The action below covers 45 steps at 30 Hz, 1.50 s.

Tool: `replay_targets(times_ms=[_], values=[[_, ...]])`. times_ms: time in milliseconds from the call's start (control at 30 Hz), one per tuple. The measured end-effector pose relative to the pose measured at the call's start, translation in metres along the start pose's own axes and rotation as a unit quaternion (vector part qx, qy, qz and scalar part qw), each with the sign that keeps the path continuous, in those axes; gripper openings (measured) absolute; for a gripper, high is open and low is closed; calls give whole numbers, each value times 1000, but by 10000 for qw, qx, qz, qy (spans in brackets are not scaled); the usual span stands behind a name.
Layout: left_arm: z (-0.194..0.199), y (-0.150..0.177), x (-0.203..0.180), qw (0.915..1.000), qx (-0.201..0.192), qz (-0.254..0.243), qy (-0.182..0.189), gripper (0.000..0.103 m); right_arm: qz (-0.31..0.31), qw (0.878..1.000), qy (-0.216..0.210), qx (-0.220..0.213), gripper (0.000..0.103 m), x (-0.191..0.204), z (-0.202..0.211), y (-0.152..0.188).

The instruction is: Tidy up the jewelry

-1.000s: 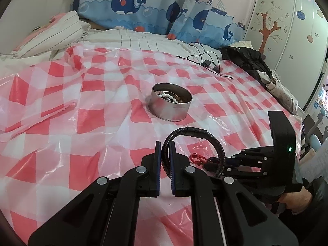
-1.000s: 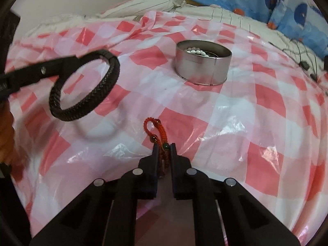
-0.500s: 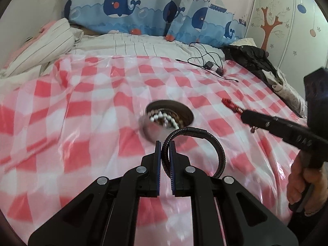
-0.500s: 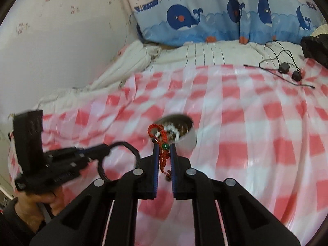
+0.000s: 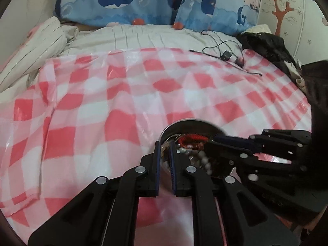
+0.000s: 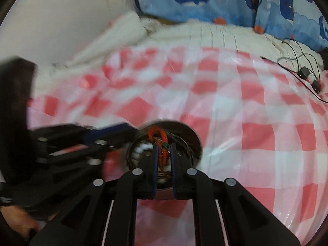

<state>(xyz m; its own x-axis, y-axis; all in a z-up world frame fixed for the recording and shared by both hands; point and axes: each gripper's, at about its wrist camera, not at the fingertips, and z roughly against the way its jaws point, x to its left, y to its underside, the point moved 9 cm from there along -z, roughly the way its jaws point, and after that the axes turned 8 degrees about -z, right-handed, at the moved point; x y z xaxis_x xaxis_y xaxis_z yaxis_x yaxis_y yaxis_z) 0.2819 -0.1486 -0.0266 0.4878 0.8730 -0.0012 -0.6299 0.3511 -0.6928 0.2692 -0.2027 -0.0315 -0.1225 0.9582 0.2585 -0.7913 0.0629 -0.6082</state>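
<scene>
A round metal tin (image 5: pixel 190 123) holding white beads (image 5: pixel 202 155) sits on the red-checked plastic sheet. Both grippers reach over its mouth. My left gripper (image 5: pixel 164 149) has its jaws close together over the tin's left side; the black braided bracelet does not show between them. My right gripper (image 6: pixel 163 150) is shut on a red beaded cord (image 6: pixel 158 133) with a green bead, held over the tin (image 6: pixel 192 139). The cord also shows in the left wrist view (image 5: pixel 191 138), at the right gripper's tip.
The checked sheet (image 5: pixel 102 106) covers a bed. A black cable with plugs (image 5: pixel 225 55) lies at the far right edge. Striped bedding (image 5: pixel 26 47) is bunched at the far left, dark clothes (image 5: pixel 266 43) at the right. Whale-print curtains hang behind.
Both grippers have moved in over the tin from either side. The black braided bracelet seen in my left gripper earlier is no longer visible. The red cord is still in my right gripper.
</scene>
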Motion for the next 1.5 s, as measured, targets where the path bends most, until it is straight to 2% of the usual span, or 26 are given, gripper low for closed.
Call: replay_targets(times_ms=[33, 100, 167, 267, 333, 400, 467, 533, 700, 833, 967, 1300, 1500], values=[[7, 3, 2, 10000, -37, 6, -42, 15, -25, 10000, -40, -13, 29, -1, 2, 4], [19, 11, 7, 9999, -69, 68, -69, 22, -40, 9998, 4, -202, 38, -2, 16, 11], [35, 21, 6, 9998, -85, 124, -108, 27, -85, 9997, -23, -239, 38, -2, 31, 22], [60, 44, -3, 9998, -54, 92, -181, 46, -221, 9995, -33, -214, 41, 1, 55, 50], [77, 61, -11, 9996, -35, 78, -278, 55, -325, 9994, 3, -139, 49, 0, 65, 70], [94, 81, -19, 9991, -2, 99, -401, 72, -467, 9989, 74, -70, 54, -1, 75, 96], [107, 99, -23, 9982, 16, 106, -586, 82, -605, 9980, 181, -20, 56, -4, 83, 117], [117, 118, -30, 9977, 74, 105, -666, 89, -707, 9970, 306, 14, 58, -6, 90, 136], [121, 148, -36, 9971, 215, 215, -700, 95, -800, 9954, 531, 34, 59, -12, 99, 161], [112, 165, -36, 9964, 399, 275, -690, 95, -711, 9949, 720, -25, 63, -15, 99, 171], [109, 168, -37, 9960, 389, 248, -770, 95, -541, 9947, 873, -60, 72, -13, 96, 174], [106, 172, -35, 9960, 400, 349, -724, 95, -559, 9948, 849, -115, 96, -14, 100, 177], [106, 172, -35, 9959, 407, 351, -726, 96, -505, 9931, 1048, -170, 96, -14, 102, 178]])
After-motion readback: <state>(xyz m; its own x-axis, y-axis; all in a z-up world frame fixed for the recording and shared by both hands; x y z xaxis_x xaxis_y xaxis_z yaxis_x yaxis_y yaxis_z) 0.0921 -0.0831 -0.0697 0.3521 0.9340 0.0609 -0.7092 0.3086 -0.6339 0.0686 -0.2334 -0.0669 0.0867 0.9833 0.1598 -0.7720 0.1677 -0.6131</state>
